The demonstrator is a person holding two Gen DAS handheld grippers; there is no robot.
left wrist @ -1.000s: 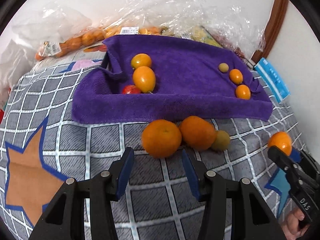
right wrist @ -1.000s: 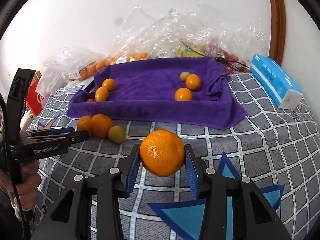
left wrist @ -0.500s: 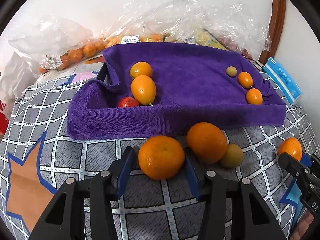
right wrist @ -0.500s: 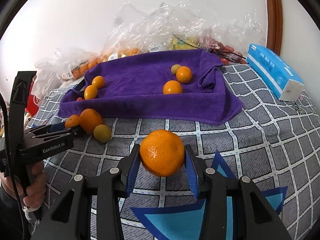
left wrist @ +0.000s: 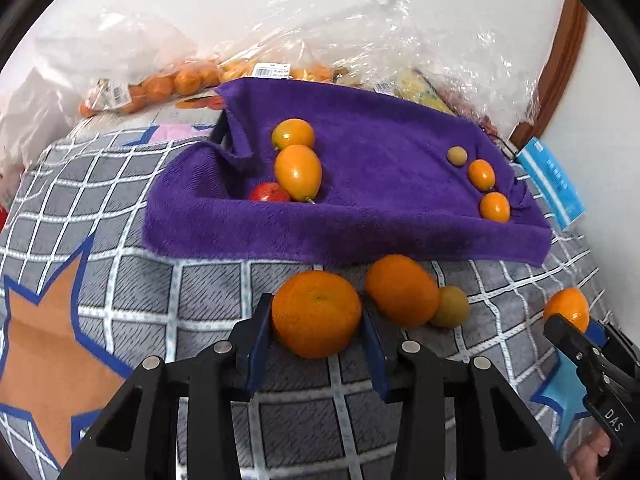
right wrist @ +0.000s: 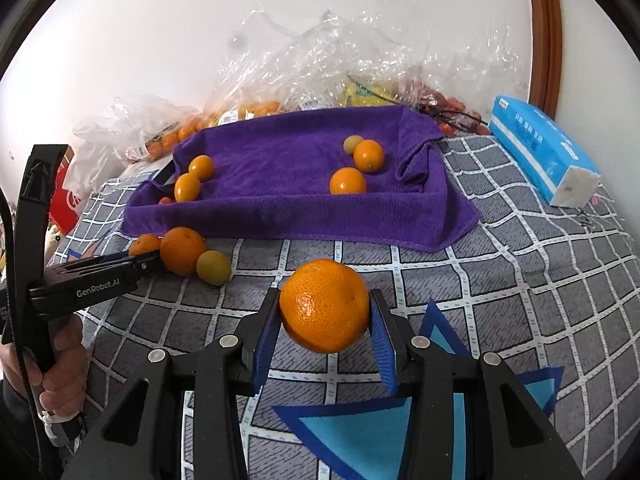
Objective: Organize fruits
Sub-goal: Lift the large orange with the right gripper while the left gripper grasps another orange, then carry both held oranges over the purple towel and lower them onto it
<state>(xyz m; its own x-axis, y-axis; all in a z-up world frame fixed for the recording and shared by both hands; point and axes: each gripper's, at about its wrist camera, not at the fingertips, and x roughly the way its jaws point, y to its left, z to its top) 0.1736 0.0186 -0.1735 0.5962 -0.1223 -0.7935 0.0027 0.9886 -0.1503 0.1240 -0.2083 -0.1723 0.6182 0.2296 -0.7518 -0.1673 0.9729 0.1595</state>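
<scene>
White wall backs a surface covered by a grey checked cloth (left wrist: pixel 132 280) with white grid lines and star shapes in orange and blue. At the back, crinkled clear plastic bags (right wrist: pixel 304 64) hold more fruit.

A purple towel (left wrist: pixel 372 168) lines a shallow tray shape at the centre of the cloth. In the left wrist view, two yellow-orange oval fruits (left wrist: pixel 298 172) and a small red fruit (left wrist: pixel 270 193) lie at its 9 o'clock side. At its 3 o'clock side sit a small green fruit (left wrist: pixel 457 155) and two small orange fruits (left wrist: pixel 481 174). A blue tissue pack (right wrist: pixel 540 152) lies well apart, at 2 o'clock in the right wrist view.

The left gripper (left wrist: pixel 316 344) sits low over the cloth, just in front of the towel's near edge. Its blue fingers (left wrist: pixel 258 344) stand moderately apart with an orange (left wrist: pixel 316 314) between them, both pads at or against its sides; the fruit looks to rest on the cloth. Just beside it, toward 3 o'clock, lie a second orange (left wrist: pixel 402 290) and a small greenish fruit (left wrist: pixel 452 306), touching each other.

The right gripper (right wrist: pixel 324 332) holds a tangerine (right wrist: pixel 324 306) clamped between its blue fingers (right wrist: pixel 266 340), raised clear above the cloth, in front of the towel. In this view the left gripper appears at 9 o'clock, held in a hand (right wrist: pixel 60 368).
</scene>
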